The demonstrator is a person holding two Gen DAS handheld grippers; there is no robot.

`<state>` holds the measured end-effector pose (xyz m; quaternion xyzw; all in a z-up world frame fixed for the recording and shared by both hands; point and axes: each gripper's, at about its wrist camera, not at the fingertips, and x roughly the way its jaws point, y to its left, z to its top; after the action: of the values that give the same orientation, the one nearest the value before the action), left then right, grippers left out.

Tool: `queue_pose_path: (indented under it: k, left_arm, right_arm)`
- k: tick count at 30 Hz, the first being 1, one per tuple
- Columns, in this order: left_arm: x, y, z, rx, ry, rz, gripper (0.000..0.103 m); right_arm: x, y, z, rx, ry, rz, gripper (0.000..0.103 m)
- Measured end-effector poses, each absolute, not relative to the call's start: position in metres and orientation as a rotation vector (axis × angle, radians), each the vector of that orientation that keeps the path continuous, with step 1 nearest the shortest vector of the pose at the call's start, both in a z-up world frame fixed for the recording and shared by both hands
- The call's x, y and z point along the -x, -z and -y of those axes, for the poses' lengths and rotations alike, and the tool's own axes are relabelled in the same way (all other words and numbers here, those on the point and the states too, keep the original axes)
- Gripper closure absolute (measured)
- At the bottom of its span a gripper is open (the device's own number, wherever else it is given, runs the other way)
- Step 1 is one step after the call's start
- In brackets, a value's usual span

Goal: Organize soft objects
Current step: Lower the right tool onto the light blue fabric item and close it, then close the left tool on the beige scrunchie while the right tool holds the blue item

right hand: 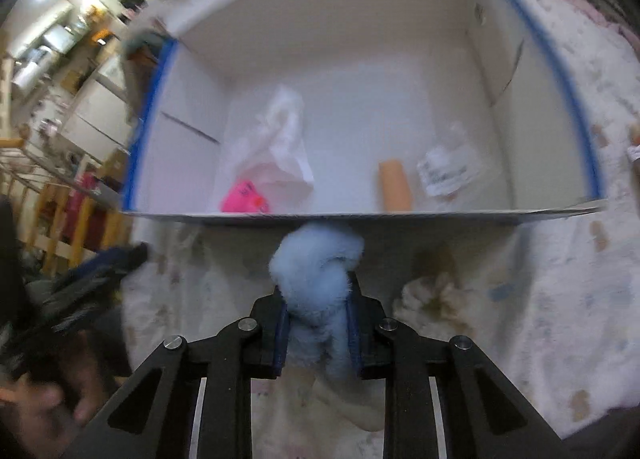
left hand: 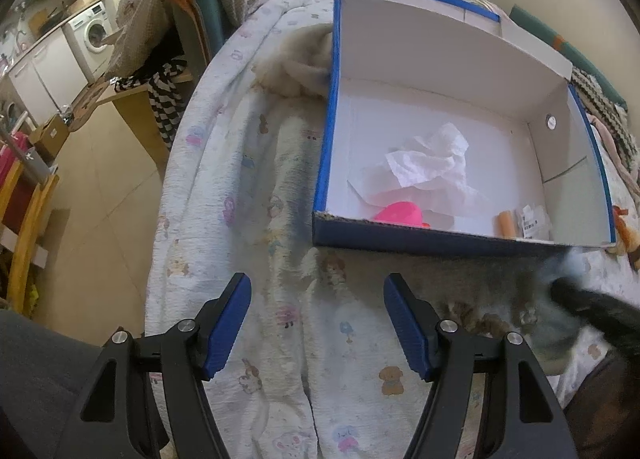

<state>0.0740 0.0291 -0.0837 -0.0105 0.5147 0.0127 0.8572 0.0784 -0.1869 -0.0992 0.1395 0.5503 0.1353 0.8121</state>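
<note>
Fluffy blue toy (right hand: 316,279) over cartoon-print quilt (left hand: 248,219); kitchen washing machine (left hand: 90,33) behind.

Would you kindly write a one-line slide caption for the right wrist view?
Right gripper clamps a fluffy blue toy above the quilt, just short of the open box.

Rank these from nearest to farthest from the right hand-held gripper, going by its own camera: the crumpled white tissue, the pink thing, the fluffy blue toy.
1. Fluffy blue toy: clamped in the right hand-held gripper, outside the box.
2. Pink thing: just behind the box's near wall, left.
3. Crumpled white tissue: beyond it, deeper inside.
</note>
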Motion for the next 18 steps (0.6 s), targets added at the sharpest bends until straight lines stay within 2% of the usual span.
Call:
queue_pose_path:
  k: [5, 11, 18]
  left_arm:
    - [-0.073, 0.094, -0.021, 0.012, -0.014, -1.116, 0.037]
    - [-0.073, 0.105, 0.013, 0.037, 0.049, -1.193, 0.037]
    - [-0.078, 0.127, 0.073, 0.050, 0.189, -1.298, 0.037]
  right_arm:
    - [-0.056, 0.058, 0.231, -0.403, -0.330, -1.021, 0.078]
    - [-0.052, 0.060, 0.260, -0.506, -0.313, -0.955, 0.078]
    - [-0.053, 0.055, 0.268, -0.447, -0.253, -0.901, 0.078]
